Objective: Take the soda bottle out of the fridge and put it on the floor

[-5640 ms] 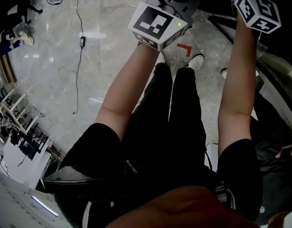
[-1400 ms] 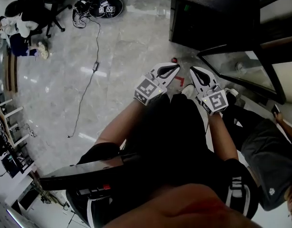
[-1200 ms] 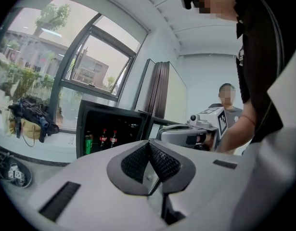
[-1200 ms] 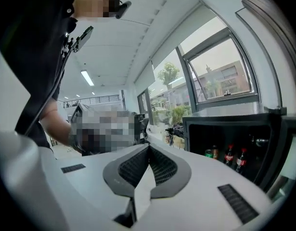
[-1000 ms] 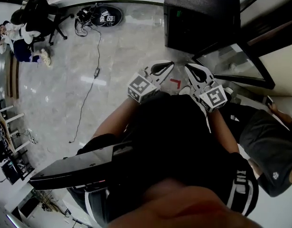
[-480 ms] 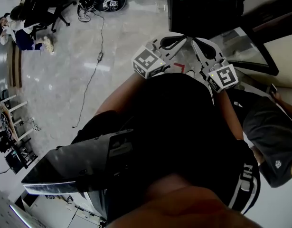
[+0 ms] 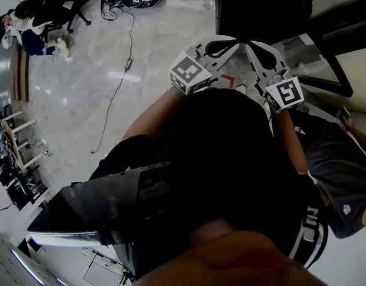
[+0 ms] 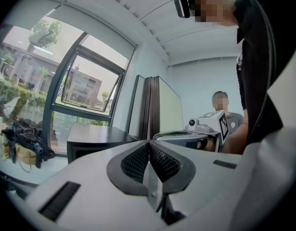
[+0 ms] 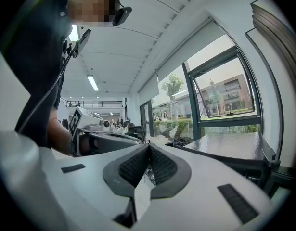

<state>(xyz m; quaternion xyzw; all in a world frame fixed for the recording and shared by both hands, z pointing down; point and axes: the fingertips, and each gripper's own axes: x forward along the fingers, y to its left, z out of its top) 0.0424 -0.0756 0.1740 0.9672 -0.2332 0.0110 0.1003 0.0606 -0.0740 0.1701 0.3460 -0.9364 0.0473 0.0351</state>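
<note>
No word, number or brand was legible. Black-and-white square codes were borne by the white cube (image 7: 190, 72) of the left gripper (image 7: 233, 40) and that of the right gripper (image 7: 250, 44); a red L-shaped mark (image 7: 229, 79) was seen on the grey marble floor (image 7: 159, 52).

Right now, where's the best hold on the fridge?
No handle shows on the fridge. Its near face looks flat and dark, so probably a vertical edge of that face, coming from the front; which edge, I cannot tell.

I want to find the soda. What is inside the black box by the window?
Only the outside of the black box shows: its dark top and sides. The inside is covered from every view, so what it holds cannot be seen.
</note>
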